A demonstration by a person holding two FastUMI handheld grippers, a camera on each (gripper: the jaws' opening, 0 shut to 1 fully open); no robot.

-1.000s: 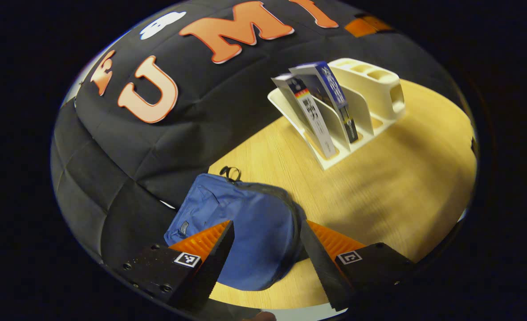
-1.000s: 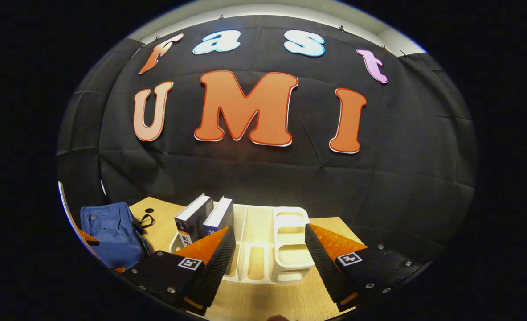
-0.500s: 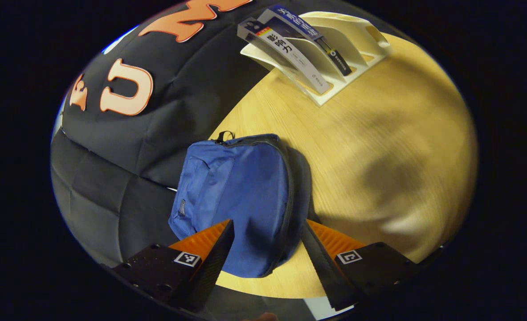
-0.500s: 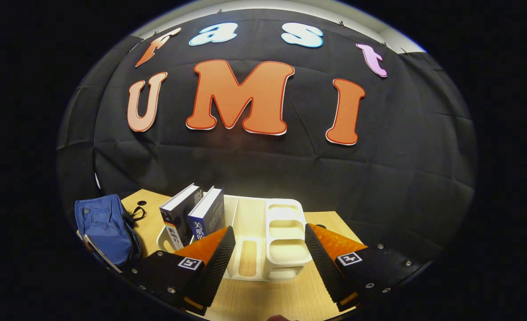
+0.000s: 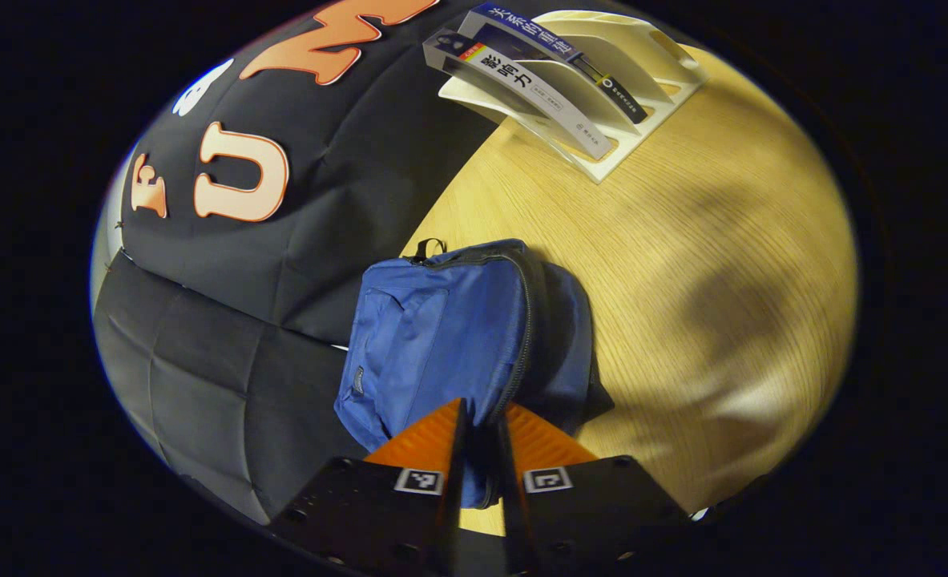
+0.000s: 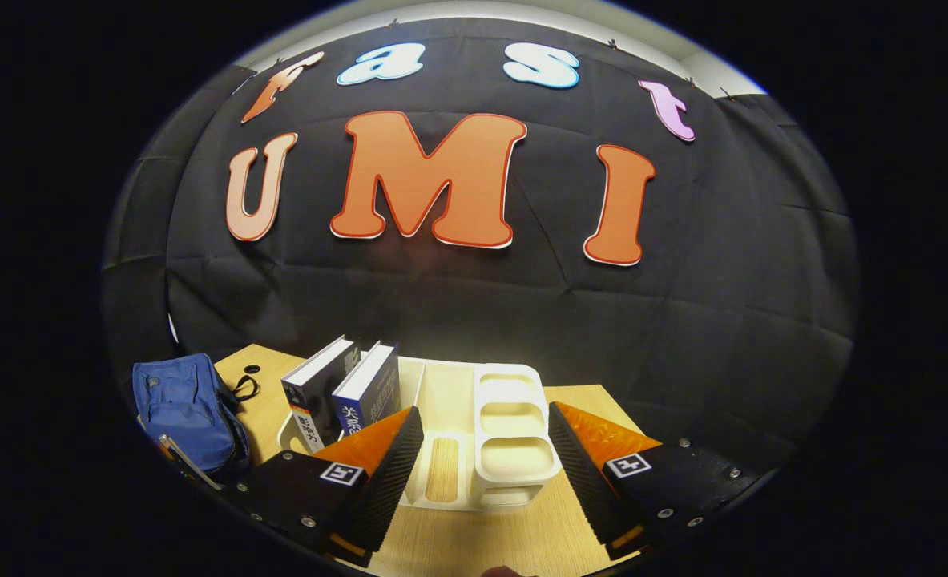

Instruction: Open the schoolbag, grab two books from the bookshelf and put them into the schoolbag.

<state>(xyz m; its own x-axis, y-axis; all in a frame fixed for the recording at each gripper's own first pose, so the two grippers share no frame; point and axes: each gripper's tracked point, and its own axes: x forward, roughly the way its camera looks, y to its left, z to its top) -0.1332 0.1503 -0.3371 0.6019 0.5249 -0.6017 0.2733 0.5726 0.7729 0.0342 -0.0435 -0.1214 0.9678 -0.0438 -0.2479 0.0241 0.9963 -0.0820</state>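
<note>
While the left gripper has its fingers drawn nearly together at the near end of the schoolbag, whether they pinch the zipper I cannot tell. From there the zipper line runs away along the bag's long axis towards its top loop. Beyond the bag, on the worktop, the bookshelf holds two books. The right gripper hovers spread before that shelf, nearer the books.

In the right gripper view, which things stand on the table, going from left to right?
Schoolbag → first book → second book → the bookshelf's empty slots.
</note>
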